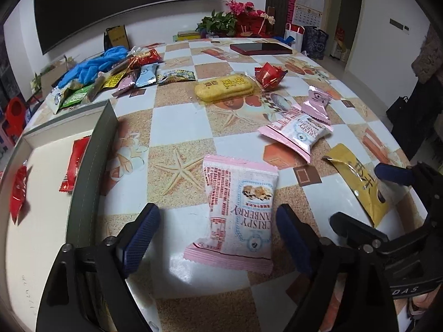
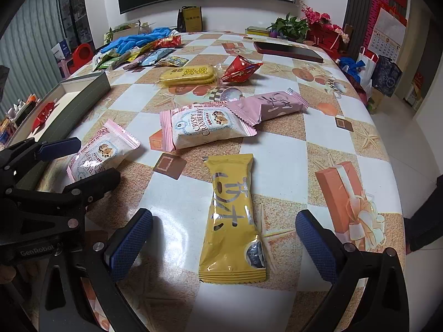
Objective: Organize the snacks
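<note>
My left gripper (image 1: 218, 235) is open, its jaws on either side of a pink cranberry snack pack (image 1: 239, 210) lying flat on the table; the pack also shows in the right wrist view (image 2: 102, 149). My right gripper (image 2: 224, 244) is open around a yellow snack bar (image 2: 232, 215), also seen in the left wrist view (image 1: 357, 179). A grey open box (image 1: 91, 149) at the left holds red packets (image 1: 74, 163). A second cranberry pack (image 2: 205, 124), a mauve bar (image 2: 274, 105), a yellow rice cracker pack (image 2: 188, 75) and a red packet (image 2: 239, 69) lie farther back.
A heap of mixed snack packets (image 1: 110, 80) and blue gloves (image 1: 94, 65) sits at the far left of the round table. A dark phone (image 1: 260, 48) lies at the far edge. Plants and flowers (image 1: 229, 19) stand behind it.
</note>
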`<act>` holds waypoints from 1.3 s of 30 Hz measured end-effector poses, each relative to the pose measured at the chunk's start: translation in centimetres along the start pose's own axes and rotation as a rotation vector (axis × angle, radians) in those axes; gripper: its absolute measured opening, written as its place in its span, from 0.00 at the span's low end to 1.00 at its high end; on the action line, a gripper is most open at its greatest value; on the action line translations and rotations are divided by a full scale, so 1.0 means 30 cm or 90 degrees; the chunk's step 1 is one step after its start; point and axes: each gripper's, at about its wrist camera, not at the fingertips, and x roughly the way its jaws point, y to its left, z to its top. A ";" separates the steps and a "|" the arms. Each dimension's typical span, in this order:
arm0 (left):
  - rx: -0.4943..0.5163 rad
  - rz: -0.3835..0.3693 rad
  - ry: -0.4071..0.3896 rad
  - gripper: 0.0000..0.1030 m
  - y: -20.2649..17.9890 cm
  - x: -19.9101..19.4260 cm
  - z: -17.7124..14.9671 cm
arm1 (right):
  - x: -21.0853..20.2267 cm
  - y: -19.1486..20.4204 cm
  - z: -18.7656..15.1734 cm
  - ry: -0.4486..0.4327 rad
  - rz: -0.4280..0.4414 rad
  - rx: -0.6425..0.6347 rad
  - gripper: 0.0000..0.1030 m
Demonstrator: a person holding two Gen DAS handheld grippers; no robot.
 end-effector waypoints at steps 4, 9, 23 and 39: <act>0.000 0.004 0.006 0.94 0.006 0.013 0.007 | 0.000 0.000 0.000 0.000 -0.002 -0.001 1.00; -0.013 0.017 0.012 1.00 0.014 0.022 0.009 | 0.001 0.001 0.000 0.000 -0.002 -0.002 1.00; -0.015 0.014 0.012 1.00 0.015 0.020 0.008 | 0.001 0.000 0.001 0.000 -0.002 -0.002 1.00; -0.015 0.015 0.012 1.00 0.016 0.020 0.008 | 0.001 -0.001 0.002 0.000 -0.002 -0.002 1.00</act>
